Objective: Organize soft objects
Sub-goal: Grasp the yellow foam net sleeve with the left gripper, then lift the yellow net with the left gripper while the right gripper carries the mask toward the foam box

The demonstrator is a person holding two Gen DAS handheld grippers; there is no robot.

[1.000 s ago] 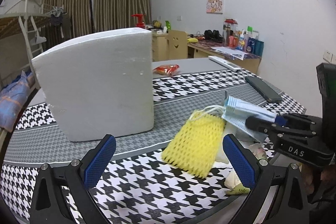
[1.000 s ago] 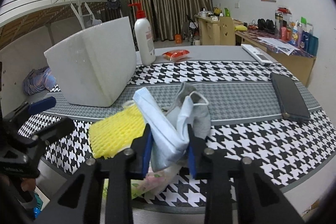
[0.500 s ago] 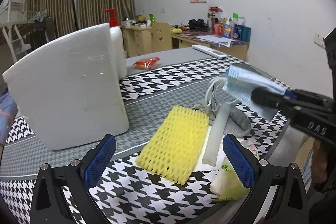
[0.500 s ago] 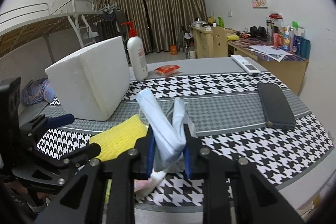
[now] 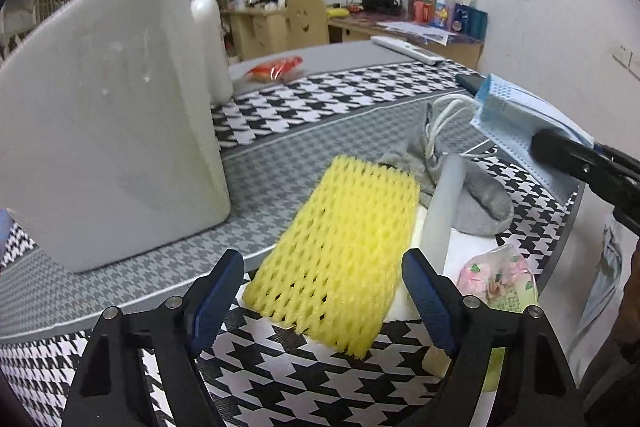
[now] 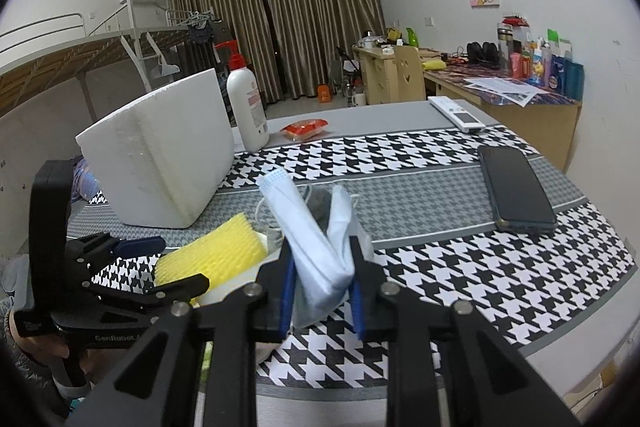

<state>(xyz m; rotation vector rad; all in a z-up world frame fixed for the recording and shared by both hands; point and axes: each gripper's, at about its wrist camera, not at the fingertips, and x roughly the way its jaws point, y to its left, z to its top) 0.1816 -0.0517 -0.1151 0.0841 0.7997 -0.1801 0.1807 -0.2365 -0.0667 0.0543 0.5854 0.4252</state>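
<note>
Left tool (image 5: pixel 322 285): my jaws stand apart and have just been narrowing, the yellow foam net (image 5: pixel 340 251) between them, pads not pressing it.
Right tool (image 6: pixel 322 291): clamped on the folded blue face mask (image 6: pixel 316 247), held up off the worktop (image 6: pixel 460 267).
Yellow foam net: lies flat, just right of the white foam box (image 5: pixel 108 107).
Grey sock (image 5: pixel 476 199): right of the net, touching it.
Phone (image 6: pixel 516 191): well right of the box.

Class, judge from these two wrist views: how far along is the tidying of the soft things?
Done: nothing visibly sorted. In hand: the right gripper pinches the blue face mask; the left gripper, jaws just closing, brackets the yellow foam net without touching. Left: the grey sock and other items near the table edge.
</note>
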